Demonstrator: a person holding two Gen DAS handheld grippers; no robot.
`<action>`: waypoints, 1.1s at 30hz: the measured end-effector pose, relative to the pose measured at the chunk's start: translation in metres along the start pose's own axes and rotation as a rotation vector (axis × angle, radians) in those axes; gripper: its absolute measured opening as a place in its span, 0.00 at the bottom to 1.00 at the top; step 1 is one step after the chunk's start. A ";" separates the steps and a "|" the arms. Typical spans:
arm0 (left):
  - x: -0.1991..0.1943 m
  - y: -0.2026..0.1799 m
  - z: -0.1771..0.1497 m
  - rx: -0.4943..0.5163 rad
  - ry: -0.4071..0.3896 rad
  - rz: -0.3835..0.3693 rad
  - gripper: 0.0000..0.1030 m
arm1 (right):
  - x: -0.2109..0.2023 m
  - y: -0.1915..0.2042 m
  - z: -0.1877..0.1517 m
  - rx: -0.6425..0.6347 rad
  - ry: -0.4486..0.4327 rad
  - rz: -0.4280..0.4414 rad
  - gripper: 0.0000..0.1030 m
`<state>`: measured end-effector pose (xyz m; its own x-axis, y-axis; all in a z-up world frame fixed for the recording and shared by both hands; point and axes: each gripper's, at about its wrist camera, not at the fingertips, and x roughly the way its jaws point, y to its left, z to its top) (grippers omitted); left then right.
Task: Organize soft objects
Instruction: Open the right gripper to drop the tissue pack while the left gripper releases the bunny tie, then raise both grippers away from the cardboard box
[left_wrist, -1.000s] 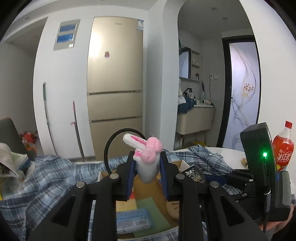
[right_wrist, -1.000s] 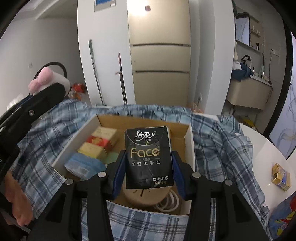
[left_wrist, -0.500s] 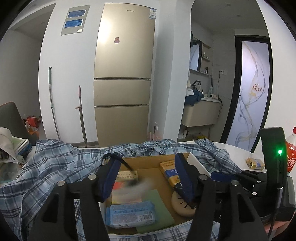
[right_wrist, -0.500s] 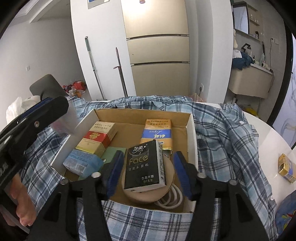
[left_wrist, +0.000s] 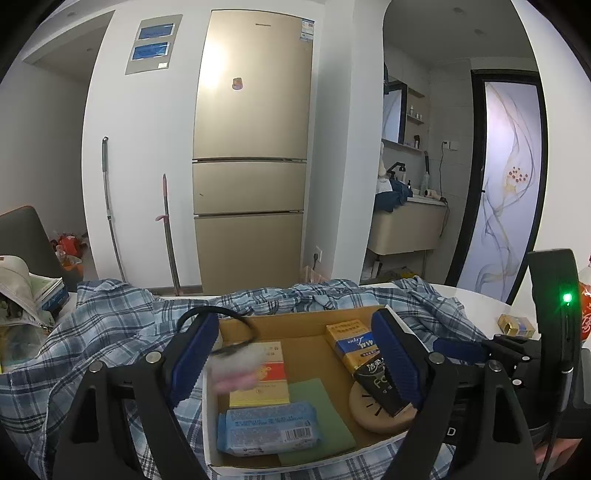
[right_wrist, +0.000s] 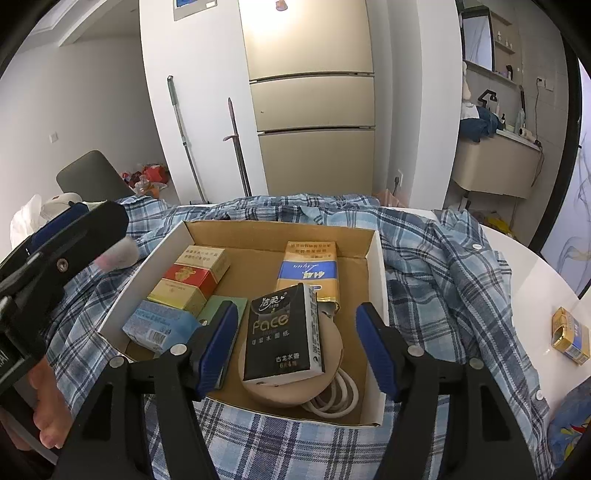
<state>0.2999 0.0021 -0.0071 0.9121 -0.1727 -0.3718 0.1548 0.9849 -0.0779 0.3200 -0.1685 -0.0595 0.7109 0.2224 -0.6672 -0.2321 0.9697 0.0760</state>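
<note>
Clearly, the plush toy (left_wrist: 232, 365) was a pink-and-grey blur dropping free between the left gripper (left_wrist: 295, 354)'s opening jaws, over the left edge of the cardboard box (right_wrist: 376, 258), probably released there for storage. Further right, the black tissue pack (right_wrist: 282, 334) lay on a round tan disc (right_wrist: 332, 343) inside the box, untouched between the right gripper (right_wrist: 295, 343)'s opening jaws, which tilted downward.
</note>
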 end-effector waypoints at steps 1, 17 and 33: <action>0.000 0.000 0.000 0.002 -0.001 0.003 0.85 | 0.000 0.000 0.000 0.001 -0.002 -0.001 0.65; -0.021 0.007 0.037 -0.053 0.039 0.012 0.90 | -0.027 -0.005 0.020 0.014 -0.065 -0.015 0.66; 0.014 -0.025 0.088 0.013 0.419 -0.141 0.90 | -0.067 -0.017 0.033 -0.007 -0.072 -0.019 0.71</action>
<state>0.3424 -0.0234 0.0711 0.6497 -0.2935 -0.7012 0.2739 0.9509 -0.1442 0.2982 -0.1960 0.0080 0.7613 0.2106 -0.6132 -0.2222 0.9732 0.0584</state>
